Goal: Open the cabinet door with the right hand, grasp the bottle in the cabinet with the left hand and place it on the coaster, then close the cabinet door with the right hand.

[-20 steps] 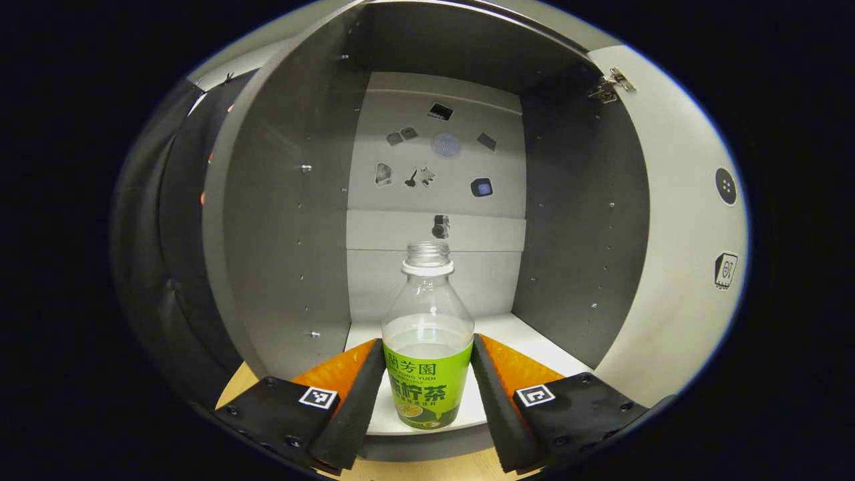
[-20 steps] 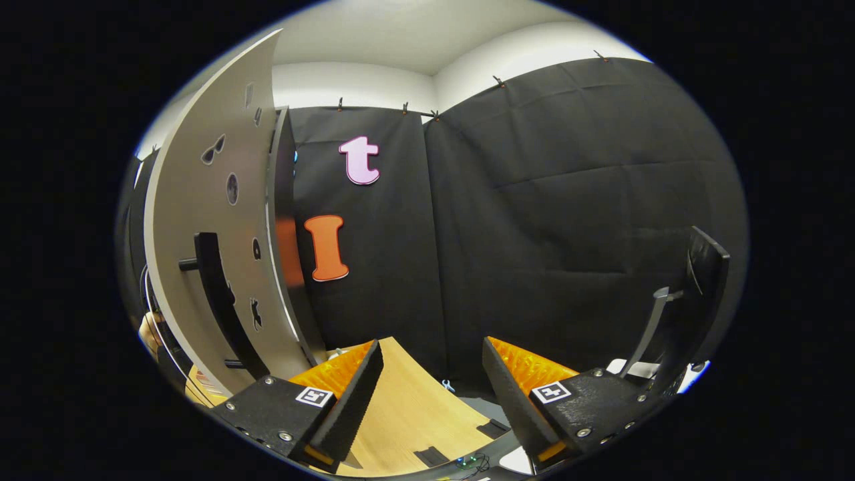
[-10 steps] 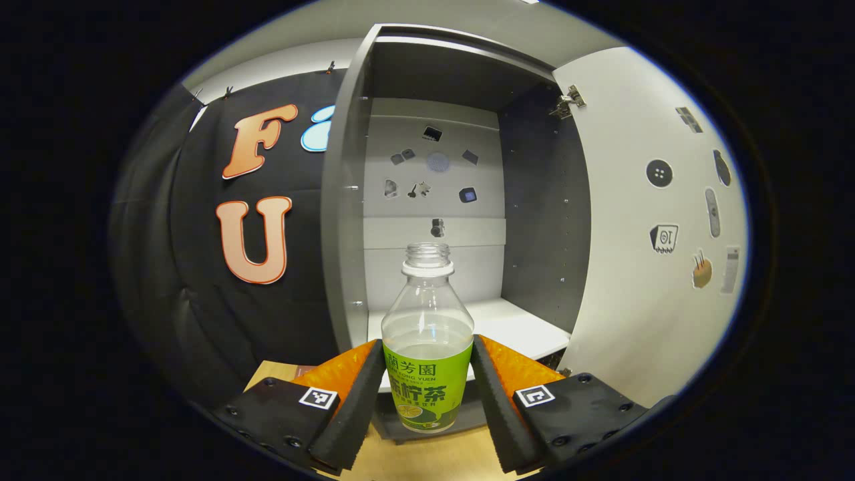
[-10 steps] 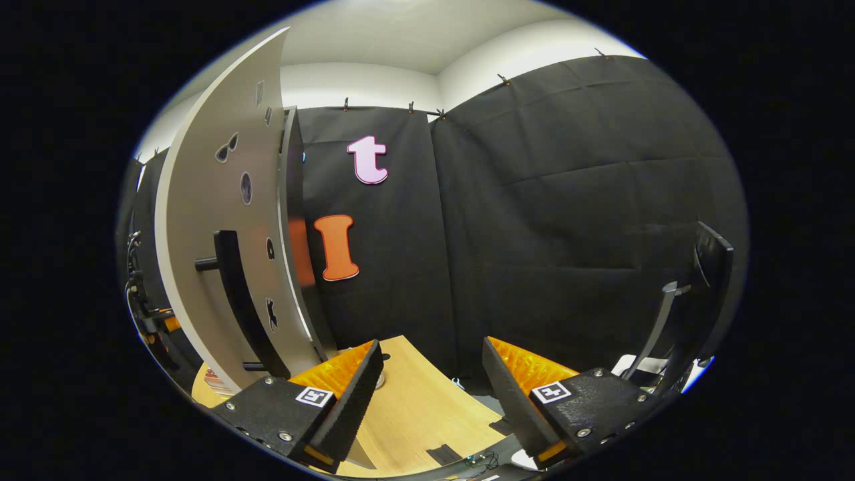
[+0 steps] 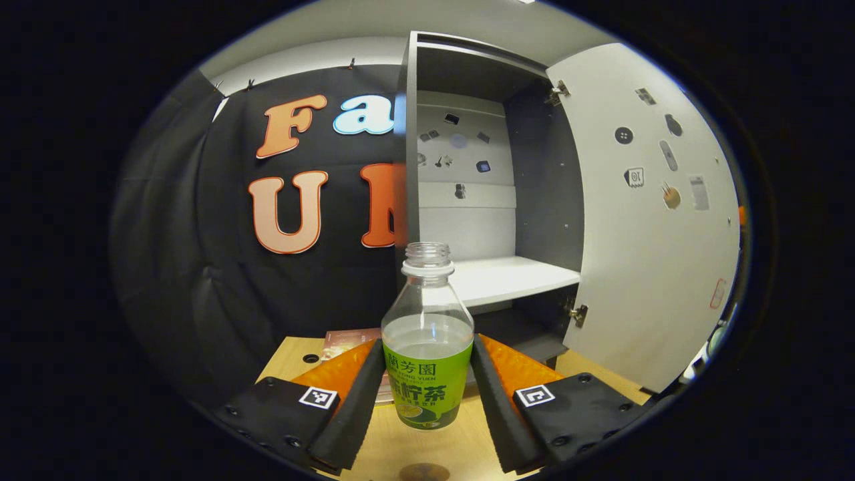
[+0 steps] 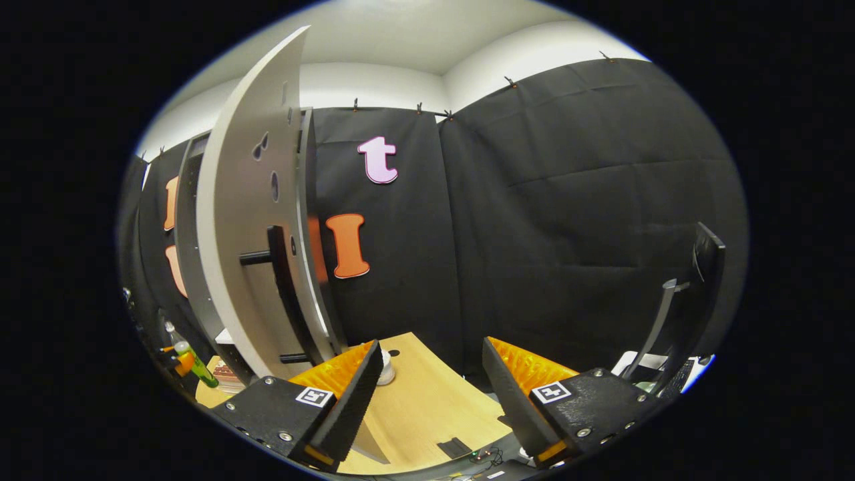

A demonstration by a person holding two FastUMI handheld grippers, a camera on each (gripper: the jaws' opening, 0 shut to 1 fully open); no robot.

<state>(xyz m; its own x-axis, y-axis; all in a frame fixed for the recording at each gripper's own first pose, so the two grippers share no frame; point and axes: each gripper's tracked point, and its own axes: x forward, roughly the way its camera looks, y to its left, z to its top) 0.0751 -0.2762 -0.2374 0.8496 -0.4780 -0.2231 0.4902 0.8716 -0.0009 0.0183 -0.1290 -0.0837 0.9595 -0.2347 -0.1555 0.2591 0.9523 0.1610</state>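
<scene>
Presently the bottle (image 5: 427,347), uncapped and partly filled, stands upright between the fingers of the left claw (image 5: 427,384), both pressing its green label, held above the tabletop (image 5: 434,447) in front of the cabinet (image 5: 491,200). Its door (image 5: 658,220) stands open to the right. Right claw (image 6: 431,387) is spread wide and holds nothing, near the door's handle (image 6: 284,294).
</scene>
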